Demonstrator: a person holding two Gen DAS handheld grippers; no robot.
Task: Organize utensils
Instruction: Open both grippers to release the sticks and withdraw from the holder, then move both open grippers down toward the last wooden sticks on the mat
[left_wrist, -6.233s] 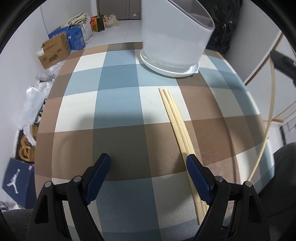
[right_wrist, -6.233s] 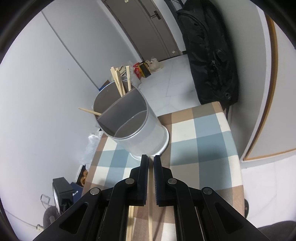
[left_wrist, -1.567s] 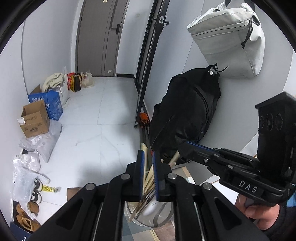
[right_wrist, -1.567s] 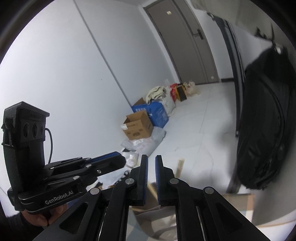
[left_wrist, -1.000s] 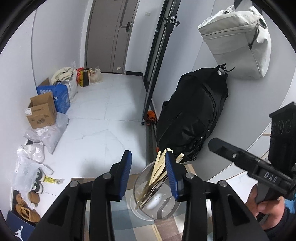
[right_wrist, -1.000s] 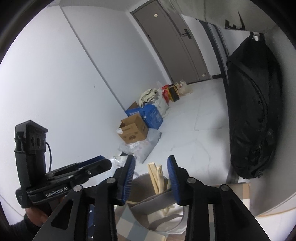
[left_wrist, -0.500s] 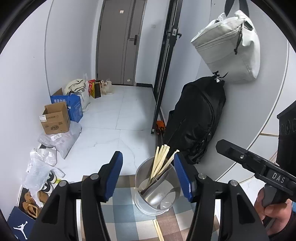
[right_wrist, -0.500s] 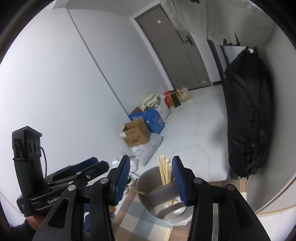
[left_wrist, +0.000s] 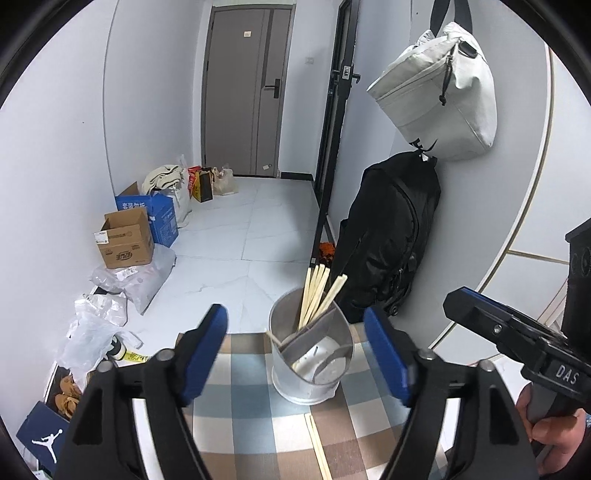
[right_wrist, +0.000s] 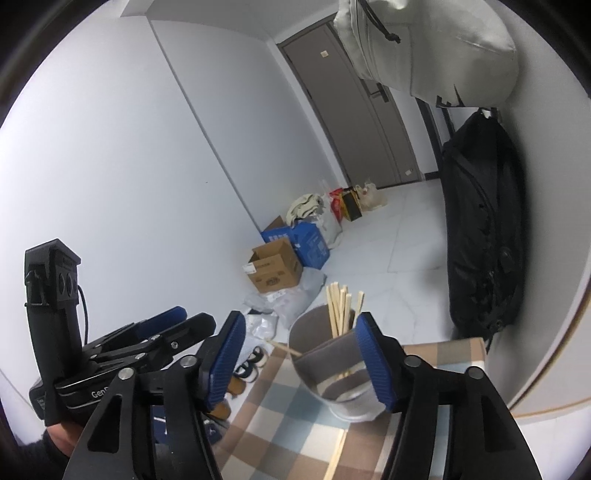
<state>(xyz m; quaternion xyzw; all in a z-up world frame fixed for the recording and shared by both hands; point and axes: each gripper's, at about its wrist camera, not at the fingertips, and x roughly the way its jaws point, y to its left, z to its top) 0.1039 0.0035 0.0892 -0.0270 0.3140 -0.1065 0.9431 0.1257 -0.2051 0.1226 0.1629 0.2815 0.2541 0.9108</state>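
Observation:
A grey divided utensil holder (left_wrist: 310, 360) (right_wrist: 332, 373) stands at the far end of the checked table (left_wrist: 243, 410) (right_wrist: 280, 428). Several wooden chopsticks (left_wrist: 316, 295) (right_wrist: 340, 306) stick up from its back compartment. More chopsticks (left_wrist: 317, 443) (right_wrist: 338, 450) lie flat on the table in front of it. My left gripper (left_wrist: 295, 350) hangs above the table short of the holder, its jaws opening with nothing between them. My right gripper (right_wrist: 299, 354) is beside it, jaws also opening and empty. Each gripper shows at the edge of the other's view.
A black backpack (left_wrist: 388, 236) and a grey bag (left_wrist: 436, 96) hang on the wall right of the table. Cardboard boxes (left_wrist: 125, 240), plastic bags and shoes sit on the floor at the left. A door (left_wrist: 243, 92) is at the far end.
Both grippers let go of the chopsticks into the holder and opened wider. Both pulled back from the holder, so more of the table and the loose chopsticks now show.

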